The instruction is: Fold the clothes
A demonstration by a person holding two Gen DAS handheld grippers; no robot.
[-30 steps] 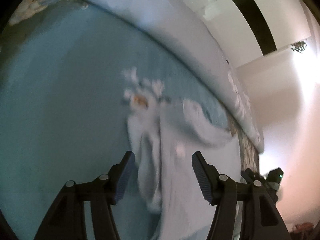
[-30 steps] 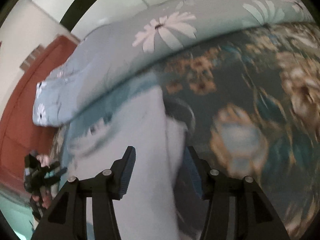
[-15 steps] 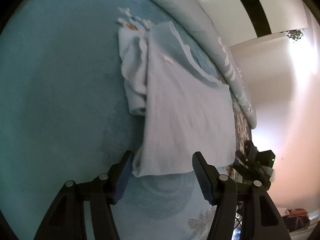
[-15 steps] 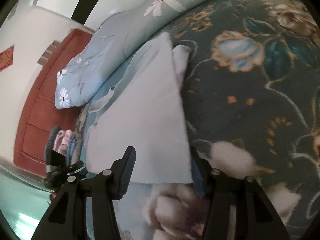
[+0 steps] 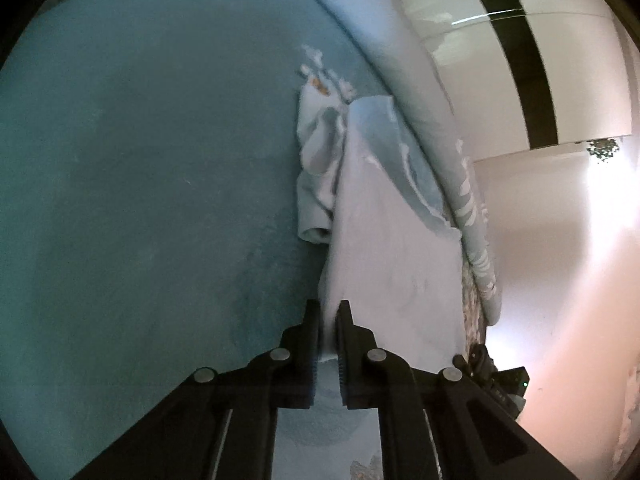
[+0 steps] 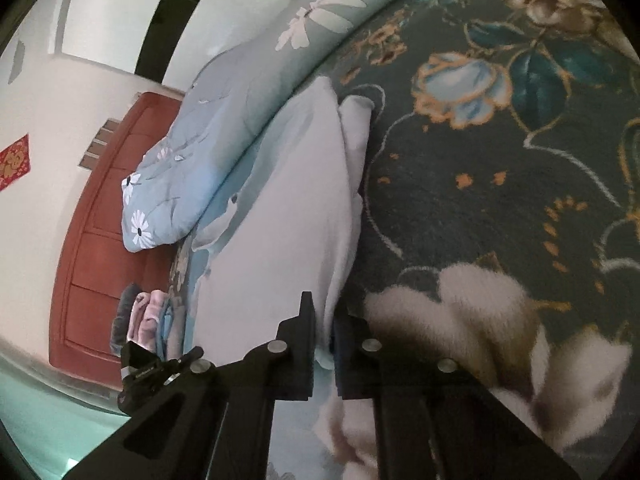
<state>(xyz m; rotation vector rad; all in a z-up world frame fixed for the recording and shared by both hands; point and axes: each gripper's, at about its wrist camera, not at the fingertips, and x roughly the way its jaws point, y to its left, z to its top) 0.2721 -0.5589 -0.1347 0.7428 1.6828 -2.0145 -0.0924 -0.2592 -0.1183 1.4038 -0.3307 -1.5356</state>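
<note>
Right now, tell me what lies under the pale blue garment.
The pale blue garment lies on a bedspread, teal on one side, dark floral on the other. A folded sleeve pokes out beneath it. Whatever else it covers is hidden.

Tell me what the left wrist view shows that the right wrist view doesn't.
Left wrist only: a plain teal blanket and the garment's bunched sleeve.
Right wrist only: a red door, a dark floral blanket and a daisy-print quilt.
Both: the pale blue garment, a near corner pinched in each closing hand-held gripper.
</note>
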